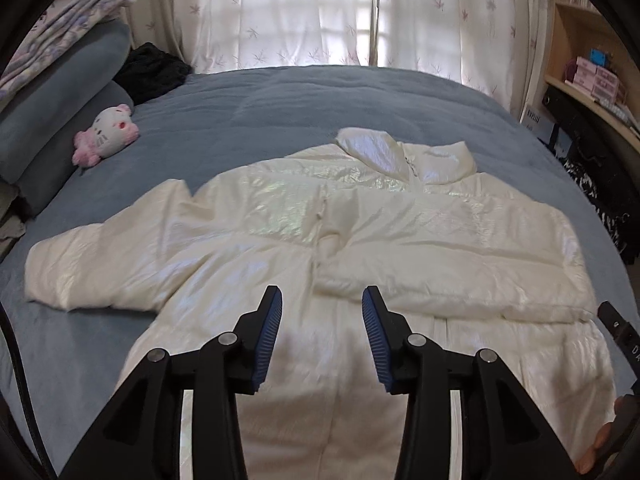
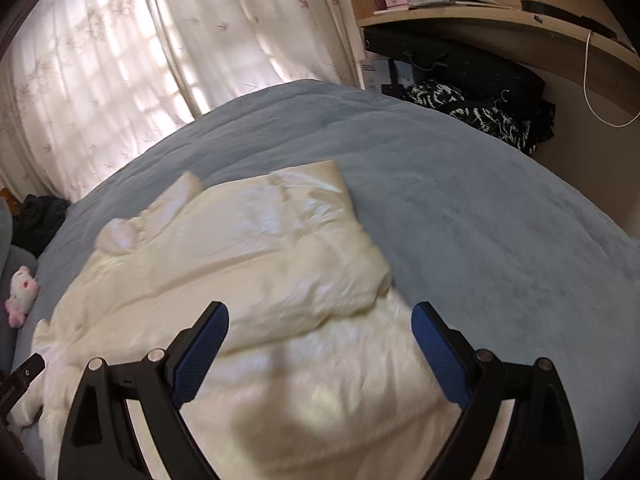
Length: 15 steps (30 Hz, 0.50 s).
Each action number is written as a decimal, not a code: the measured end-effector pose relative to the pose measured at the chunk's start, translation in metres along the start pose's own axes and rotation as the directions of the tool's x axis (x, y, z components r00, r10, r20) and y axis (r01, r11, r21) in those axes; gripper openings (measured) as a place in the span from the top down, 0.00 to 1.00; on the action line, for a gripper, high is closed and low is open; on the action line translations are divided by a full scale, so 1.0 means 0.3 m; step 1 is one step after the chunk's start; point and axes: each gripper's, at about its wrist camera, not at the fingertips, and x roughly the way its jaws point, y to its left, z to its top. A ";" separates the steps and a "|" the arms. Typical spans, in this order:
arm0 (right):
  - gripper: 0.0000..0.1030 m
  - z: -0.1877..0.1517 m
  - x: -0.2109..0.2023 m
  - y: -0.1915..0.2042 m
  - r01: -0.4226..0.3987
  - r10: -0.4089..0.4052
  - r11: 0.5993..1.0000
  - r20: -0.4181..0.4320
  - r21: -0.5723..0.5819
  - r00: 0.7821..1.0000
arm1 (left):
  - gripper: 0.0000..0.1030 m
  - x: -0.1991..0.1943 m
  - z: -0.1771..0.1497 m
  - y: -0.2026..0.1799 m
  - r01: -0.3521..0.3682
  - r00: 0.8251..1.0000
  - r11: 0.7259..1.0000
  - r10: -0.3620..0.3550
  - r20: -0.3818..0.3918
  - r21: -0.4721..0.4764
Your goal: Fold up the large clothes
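Two grippers hang over the bed, each with two black fingers faced in ribbed blue pads. The left gripper [image 1: 322,300] has its jaws partly apart with nothing between them; the right gripper [image 2: 320,316] stands wide, also empty. Below them lies one white puffer jacket [image 1: 280,240], glossy, quilted and pearly in the light, spread across the middle of the bed [image 1: 280,96] towards its near edge. One sleeve is folded across the chest, the other stretches out flat towards the bed's left edge, and the collar points to the far edge. The bed cover is one soft, matte blue blanket. One pink and white plush toy [image 1: 106,134] sits near the far left corner, against grey-blue pillows [image 1: 52,112]
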 end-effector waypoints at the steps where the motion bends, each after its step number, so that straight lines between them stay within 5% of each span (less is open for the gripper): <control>1: 0.10 -0.008 -0.022 0.012 -0.009 0.009 1.000 0.002 -0.009 1.000 | 0.56 -0.031 -0.011 0.017 -0.002 1.000 1.000 0.002 0.005 -0.005; 15: 0.10 -0.141 -0.223 0.216 -0.095 0.092 0.986 -0.027 -0.140 0.995 | 0.50 -0.276 -0.159 0.384 -0.107 0.994 0.988 0.109 0.016 -0.111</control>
